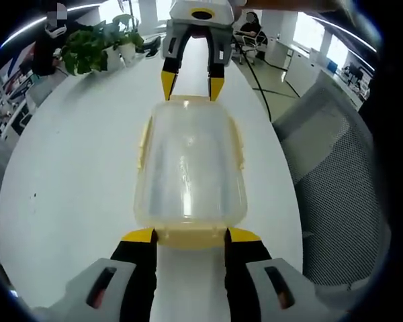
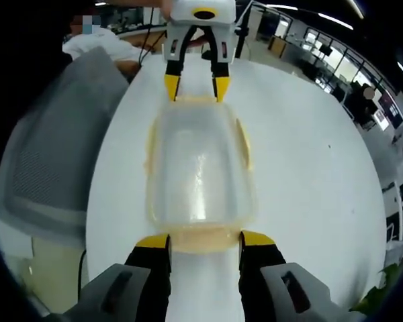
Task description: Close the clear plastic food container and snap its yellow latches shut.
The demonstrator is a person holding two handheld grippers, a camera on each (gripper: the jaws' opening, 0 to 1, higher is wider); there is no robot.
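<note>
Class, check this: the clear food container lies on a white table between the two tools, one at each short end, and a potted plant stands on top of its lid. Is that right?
Not quite. The potted plant stands on the white table, far beyond the container, not on its lid, as the left gripper view shows. The left tool and right tool do sit at opposite short ends.

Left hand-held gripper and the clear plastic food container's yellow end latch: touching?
Touching. Left gripper view: hand-held gripper tips press the yellow end latch, no gap.

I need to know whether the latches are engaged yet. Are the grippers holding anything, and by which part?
Nothing is clamped: left gripper and right gripper straddle the end latches of the container, jaws open.
</note>
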